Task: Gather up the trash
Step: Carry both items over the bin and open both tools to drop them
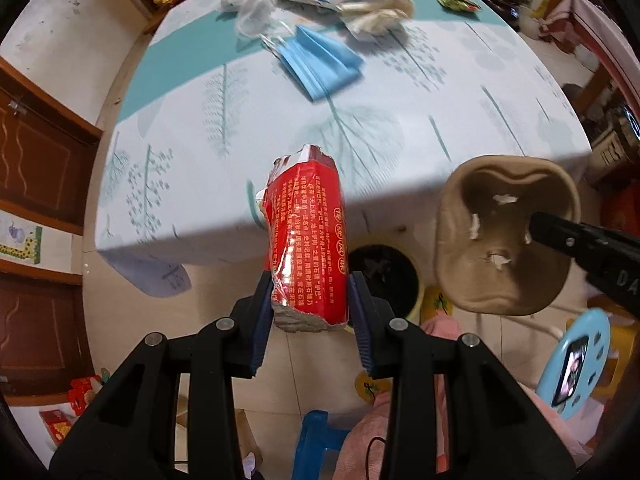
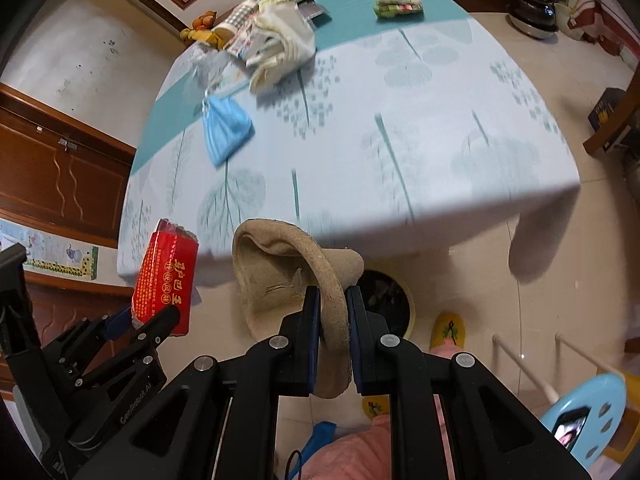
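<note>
Left gripper (image 1: 310,300) clamps torn red foil packet (image 1: 306,236); right gripper (image 2: 333,340) pinches brown moulded-pulp tray (image 2: 296,276). Centre both over dark bin (image 1: 384,276) beyond table's near edge (image 2: 400,224) before releasing.

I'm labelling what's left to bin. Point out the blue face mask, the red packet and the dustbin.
blue face mask (image 2: 226,130): right wrist view, pleated middle.
red packet (image 1: 310,240): left wrist view, printed face.
dustbin (image 1: 386,276): left wrist view, dark inside.

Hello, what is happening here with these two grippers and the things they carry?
A person is clearing trash from a table. The left gripper is shut on a torn red box; the right gripper is shut on the rim of a brown pulp cup holder. Both are held off the table's near edge, above a dark bin on the floor. A blue mask and other litter remain on the table.
</note>
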